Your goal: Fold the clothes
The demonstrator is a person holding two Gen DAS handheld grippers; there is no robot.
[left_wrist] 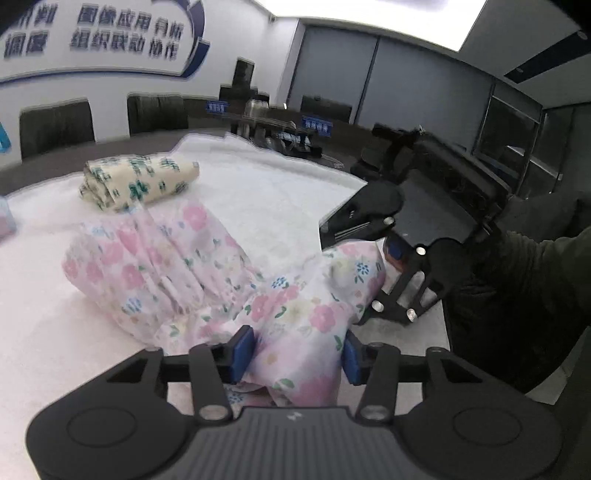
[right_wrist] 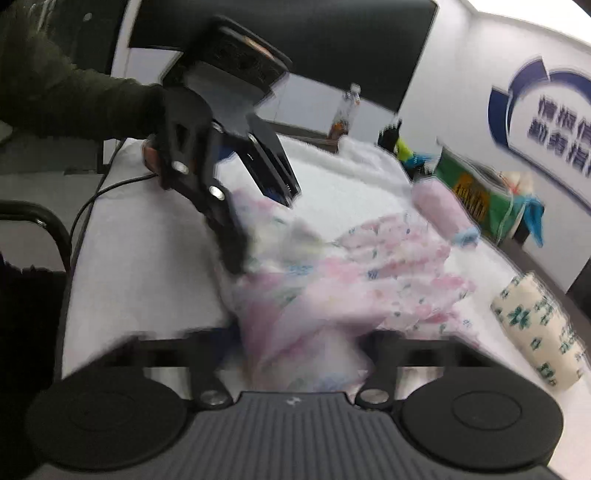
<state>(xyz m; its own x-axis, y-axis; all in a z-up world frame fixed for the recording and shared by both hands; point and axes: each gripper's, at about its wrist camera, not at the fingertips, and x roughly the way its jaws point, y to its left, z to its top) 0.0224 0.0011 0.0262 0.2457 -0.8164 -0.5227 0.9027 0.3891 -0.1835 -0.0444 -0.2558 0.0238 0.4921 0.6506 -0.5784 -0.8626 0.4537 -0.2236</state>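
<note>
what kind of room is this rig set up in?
Likely an office meeting room, not a home: big blue wall lettering, dark chairs along a long table under a white cover, small blue name placards on it.

The right wrist view is smeared by motion: the right tool's (right_wrist: 299, 343) pads are lost behind the blurred pink floral garment (right_wrist: 332, 280). The wall lettering (right_wrist: 554, 125) is cut off at right.
</note>
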